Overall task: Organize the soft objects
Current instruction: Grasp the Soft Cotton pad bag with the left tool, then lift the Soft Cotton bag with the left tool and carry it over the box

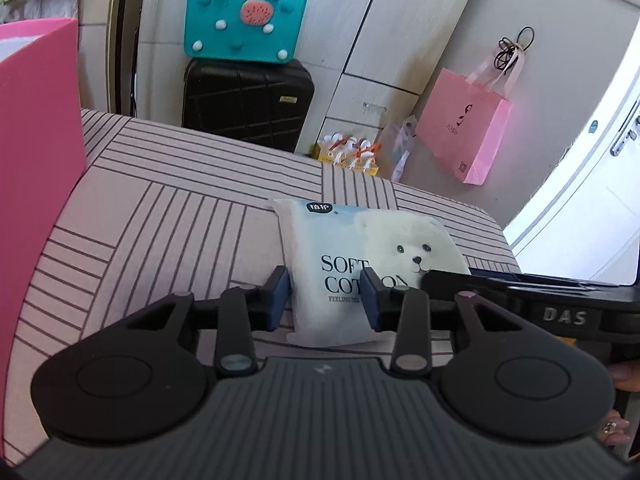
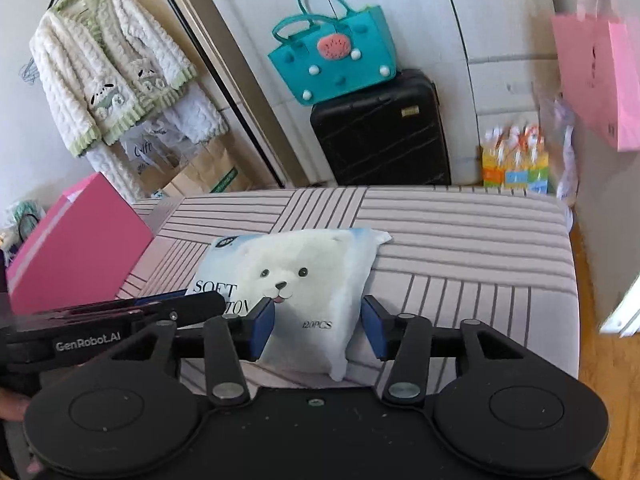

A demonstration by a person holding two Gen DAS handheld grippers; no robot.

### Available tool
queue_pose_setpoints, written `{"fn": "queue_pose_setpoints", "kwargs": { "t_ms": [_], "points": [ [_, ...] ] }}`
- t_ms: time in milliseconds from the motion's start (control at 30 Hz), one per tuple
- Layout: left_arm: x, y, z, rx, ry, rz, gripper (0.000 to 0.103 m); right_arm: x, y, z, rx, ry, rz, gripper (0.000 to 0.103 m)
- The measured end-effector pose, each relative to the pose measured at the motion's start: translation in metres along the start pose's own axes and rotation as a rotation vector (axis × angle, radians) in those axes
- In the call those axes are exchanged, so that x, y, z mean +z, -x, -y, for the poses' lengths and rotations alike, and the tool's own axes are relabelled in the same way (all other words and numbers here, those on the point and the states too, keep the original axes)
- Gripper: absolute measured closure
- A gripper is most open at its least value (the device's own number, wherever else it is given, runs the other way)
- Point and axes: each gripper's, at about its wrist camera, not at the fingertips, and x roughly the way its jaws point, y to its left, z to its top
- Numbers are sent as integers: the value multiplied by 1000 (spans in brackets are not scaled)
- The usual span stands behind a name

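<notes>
A white pack of soft cotton tissues [image 1: 360, 268] printed with a polar bear face lies flat on the striped pink-and-grey bed [image 1: 168, 216], toward its near edge. The left gripper [image 1: 326, 300] hovers just over the pack's near left part, its blue-padded fingers [image 1: 280, 296] spread apart and released, nothing between them but the pack's printed lettering seen below. The right gripper [image 2: 318, 324] hangs over the pack's near right part, likewise spread wide and holding nothing; whether either pair of pads touches the wrapper cannot be told. Each gripper's black body shows at the edge of the other's view, so the two sit close side by side. A pink box [image 2: 76, 248] stands on the bed to the left of the pack, well apart from it. Beyond the far edge of the bed stands a black suitcase [image 2: 380, 132] with a teal felt handbag [image 2: 332, 64] resting on top. A pink paper bag [image 1: 468, 128] hangs on the white wardrobe to the right, and a fluffy cream-and-green cardigan [image 2: 108, 72] hangs at the left.
</notes>
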Motion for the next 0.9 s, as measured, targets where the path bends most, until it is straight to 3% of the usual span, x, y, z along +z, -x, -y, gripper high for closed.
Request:
{"fn": "queue_pose_setpoints", "kwargs": {
  "t_ms": [200, 367, 500, 900],
  "points": [
    [-6, 6, -2, -32, 25, 1, 68, -4, 7, -11, -30, 42, 0, 63],
    [-15, 19, 1, -45, 8, 10, 75, -9, 17, -26, -68, 80, -21, 64],
    [-19, 30, 4, -56, 7, -53, 75, -17, 29, -38, -85, 97, -34, 64],
    [-33, 76, 7, -120, -17, -64, 75, -38, 59, -73, -124, 130, -51, 50]
  ]
}}
